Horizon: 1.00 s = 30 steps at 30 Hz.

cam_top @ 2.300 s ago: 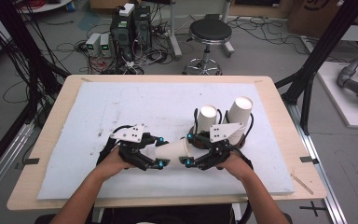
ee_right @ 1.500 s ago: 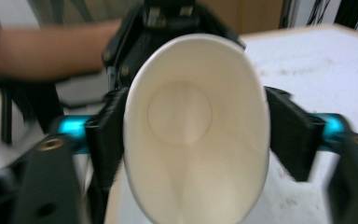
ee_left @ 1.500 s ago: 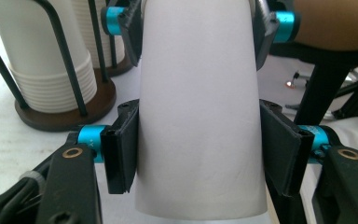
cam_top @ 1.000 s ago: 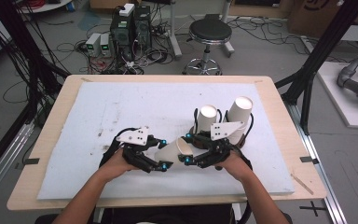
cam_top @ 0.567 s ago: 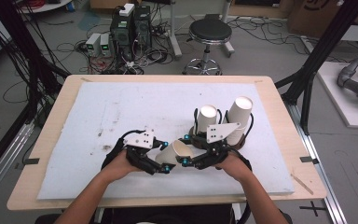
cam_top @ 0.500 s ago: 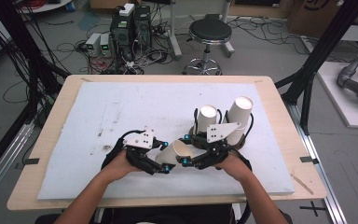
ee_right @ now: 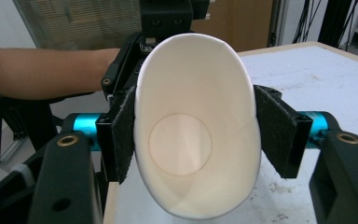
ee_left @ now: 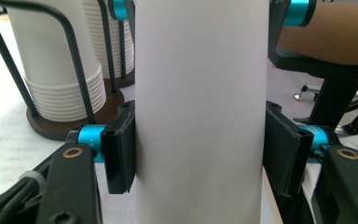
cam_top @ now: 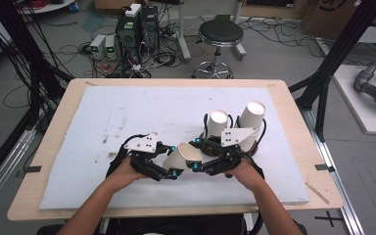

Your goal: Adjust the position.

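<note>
High view: a single white paper cup (cam_top: 185, 155) lies tilted between the left gripper (cam_top: 169, 172) and the right gripper (cam_top: 199, 166), near the table's front edge. Just beyond the right gripper stand two stacks of cups (cam_top: 235, 123) in a wire holder.

Left gripper view: the cup's side wall (ee_left: 200, 112) stands between the jaws. The left pad presses on it; the right pad (ee_left: 283, 154) sits against or just off the wall, and I cannot tell whether it touches. Jaws narrow, apparently holding the cup. The stacks (ee_left: 58, 74) and their wooden base stand ahead and to the left of the jaws.

Right gripper view: the cup's open mouth (ee_right: 196, 126) faces the camera, squeezed to an oval between both pads. Jaws narrow, clamped on the rim end. The left gripper (ee_right: 168, 18) is directly behind the cup.

Judgement: this looks like a handover or the pulling apart of a nested cup, both grippers holding. The next move calls for one gripper to release cleanly, and a gentler squeeze to spare the rim.
</note>
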Motion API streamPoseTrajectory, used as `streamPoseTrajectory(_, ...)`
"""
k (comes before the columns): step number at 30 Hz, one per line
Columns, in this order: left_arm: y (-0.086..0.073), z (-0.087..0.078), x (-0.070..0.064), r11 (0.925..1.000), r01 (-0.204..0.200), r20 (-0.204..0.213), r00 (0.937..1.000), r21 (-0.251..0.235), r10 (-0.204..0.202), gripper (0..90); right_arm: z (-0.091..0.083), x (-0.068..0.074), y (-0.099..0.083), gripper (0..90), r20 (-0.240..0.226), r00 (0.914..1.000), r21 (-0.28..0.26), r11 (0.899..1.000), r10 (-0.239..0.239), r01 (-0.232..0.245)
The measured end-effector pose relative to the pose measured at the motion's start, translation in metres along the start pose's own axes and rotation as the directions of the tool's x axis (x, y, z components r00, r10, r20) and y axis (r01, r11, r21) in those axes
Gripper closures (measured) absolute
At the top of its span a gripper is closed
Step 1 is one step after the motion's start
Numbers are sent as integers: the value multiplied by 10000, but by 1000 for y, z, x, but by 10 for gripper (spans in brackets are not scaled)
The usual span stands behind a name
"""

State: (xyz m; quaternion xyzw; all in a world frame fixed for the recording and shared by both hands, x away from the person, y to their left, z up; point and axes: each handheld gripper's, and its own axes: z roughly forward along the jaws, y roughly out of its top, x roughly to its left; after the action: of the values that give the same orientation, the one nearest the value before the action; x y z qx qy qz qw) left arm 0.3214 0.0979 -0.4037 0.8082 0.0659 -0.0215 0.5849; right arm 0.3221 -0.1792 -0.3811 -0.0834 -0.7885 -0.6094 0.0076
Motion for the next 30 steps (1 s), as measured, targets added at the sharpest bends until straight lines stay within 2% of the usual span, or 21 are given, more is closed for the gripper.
streamPoseTrajectory(6,0,4,-1,9996,11,-141,9999,292,-7,347,1,2,1,366,86,9998,224,9996,-177,175)
streamPoseTrajectory(9,1,6,-2,9993,72,-202,9998,378,-64,306,3,3,2,366,133,9994,405,9987,-317,311)
streamPoseTrajectory(13,0,9,-3,9981,-18,-179,9998,618,29,300,7,4,2,365,134,9984,651,9965,-541,531)
streamPoseTrajectory(16,0,9,-4,9977,-243,-133,9996,629,252,355,9,5,2,365,70,9986,743,9959,-529,523)
streamPoseTrajectory(19,1,8,-4,9972,-349,-102,9993,656,356,368,9,5,2,367,4,9989,755,9961,-460,458)
streamPoseTrajectory(24,2,8,-5,9978,-313,-108,9994,584,320,360,10,6,2,301,60,9995,616,9976,-323,319)
streamPoseTrajectory(30,1,8,-5,9975,-336,-110,9993,627,343,363,10,6,2,323,87,9993,679,9970,-368,361)
